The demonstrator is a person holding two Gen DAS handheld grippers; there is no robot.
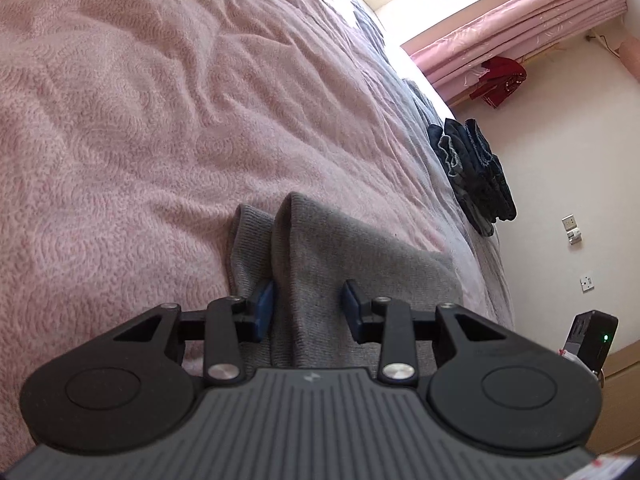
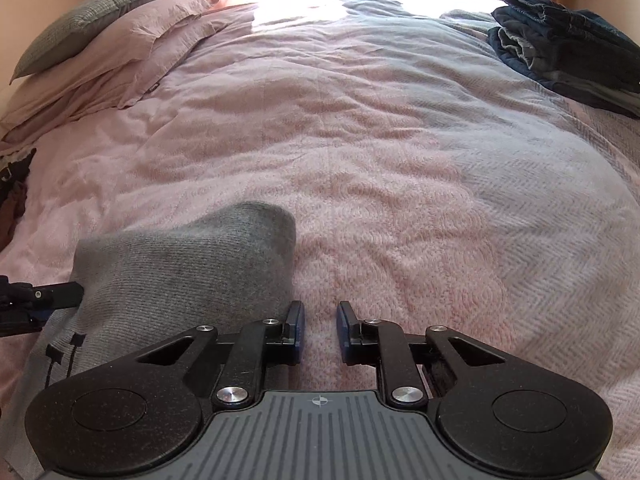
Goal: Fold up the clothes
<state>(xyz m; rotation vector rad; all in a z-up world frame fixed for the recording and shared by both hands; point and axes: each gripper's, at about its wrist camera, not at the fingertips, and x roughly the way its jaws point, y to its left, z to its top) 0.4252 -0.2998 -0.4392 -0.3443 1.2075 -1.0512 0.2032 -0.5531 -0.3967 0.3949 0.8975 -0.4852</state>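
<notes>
A grey knit garment (image 1: 320,248) lies on the pink blanket (image 1: 140,120), bunched into two raised folds. My left gripper (image 1: 308,308) is open and straddles the bigger fold, a blue pad on each side. In the right wrist view the same garment (image 2: 180,272) humps up at the lower left, with a small black print near its hem. One of the left gripper's fingers (image 2: 56,295) touches its left edge. My right gripper (image 2: 321,328) is open with a narrow gap, just right of the garment. Only blanket shows between its pads.
Folded dark denim clothes (image 2: 568,48) are stacked at the bed's far right corner, and the same denim stack (image 1: 476,168) sits by the bed edge. Pillows (image 2: 100,40) lie at the far left. Dark clothing (image 2: 12,192) shows at the left edge. The wide blanket (image 2: 400,160) spreads ahead.
</notes>
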